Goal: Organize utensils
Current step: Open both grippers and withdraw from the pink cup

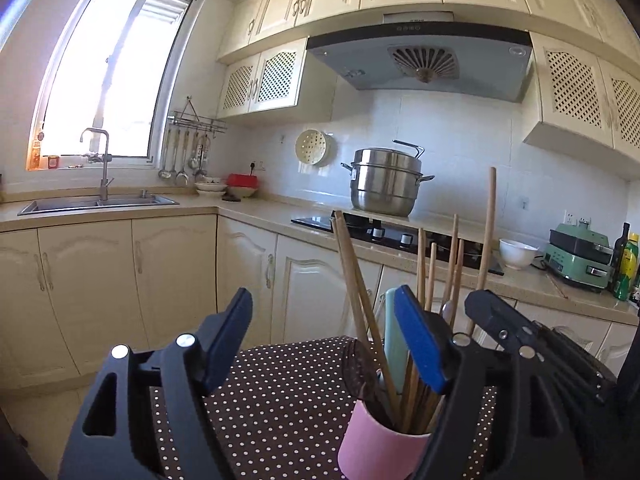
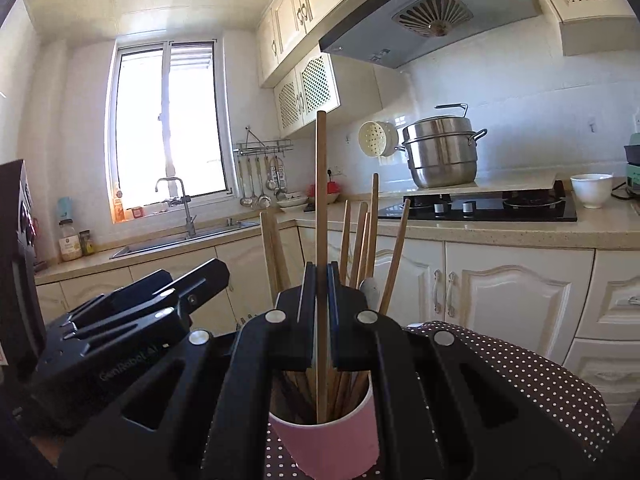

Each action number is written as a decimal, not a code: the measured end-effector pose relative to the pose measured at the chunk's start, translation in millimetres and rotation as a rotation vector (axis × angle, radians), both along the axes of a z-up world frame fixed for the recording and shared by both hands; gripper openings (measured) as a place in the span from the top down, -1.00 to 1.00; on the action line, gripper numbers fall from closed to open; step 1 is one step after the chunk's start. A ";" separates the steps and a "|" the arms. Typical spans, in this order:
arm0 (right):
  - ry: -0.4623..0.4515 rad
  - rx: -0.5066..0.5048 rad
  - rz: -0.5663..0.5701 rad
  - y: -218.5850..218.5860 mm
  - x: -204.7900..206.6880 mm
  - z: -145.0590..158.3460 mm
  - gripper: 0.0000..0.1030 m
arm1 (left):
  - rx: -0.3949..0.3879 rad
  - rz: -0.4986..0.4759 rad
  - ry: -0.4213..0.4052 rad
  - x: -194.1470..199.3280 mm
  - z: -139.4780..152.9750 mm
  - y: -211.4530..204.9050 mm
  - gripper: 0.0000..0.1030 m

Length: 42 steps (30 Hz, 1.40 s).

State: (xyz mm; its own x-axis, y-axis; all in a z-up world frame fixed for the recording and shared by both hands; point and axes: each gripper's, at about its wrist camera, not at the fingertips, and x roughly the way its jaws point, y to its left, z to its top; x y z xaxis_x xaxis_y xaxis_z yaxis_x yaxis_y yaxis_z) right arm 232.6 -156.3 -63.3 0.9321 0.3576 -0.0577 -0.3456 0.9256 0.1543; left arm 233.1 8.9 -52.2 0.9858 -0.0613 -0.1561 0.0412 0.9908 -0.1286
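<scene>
Right gripper: jaws pressed together on a single long wooden chopstick, which stands upright between the pads, its lower end inside the pink cup and its top well above the gripper.

Pink cup: directly below and just ahead of the right gripper, standing on a brown cloth with white dots. Contents: a bundle of wooden chopsticks leaning at various angles beyond the pads, and one pale grey utensil end just right of the gripper, kind not clear.

Left gripper: jaws spread wide, nothing between the pads. The pink cup sits at its right finger, outside the gap; a pale green handle rises from the cup just beside that finger's inner face. The right gripper's black body lies immediately to the right.

Beyond both grippers: kitchen counter carrying a steel steamer pot, a black hob and a white bowl.
</scene>
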 end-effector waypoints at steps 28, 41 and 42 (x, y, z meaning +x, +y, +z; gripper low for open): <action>0.125 -0.055 -0.154 -23.8 -99.7 24.1 -0.21 | 0.099 0.022 0.100 -106.0 28.4 -1.6 -0.70; 0.065 -0.134 -0.229 -31.6 -190.1 44.0 -0.61 | 0.123 0.000 0.041 -185.5 51.8 -16.7 -0.71; 0.062 -0.130 -0.226 -33.7 -191.8 45.9 -0.62 | 0.125 -0.002 0.032 -190.8 54.0 -17.6 -0.71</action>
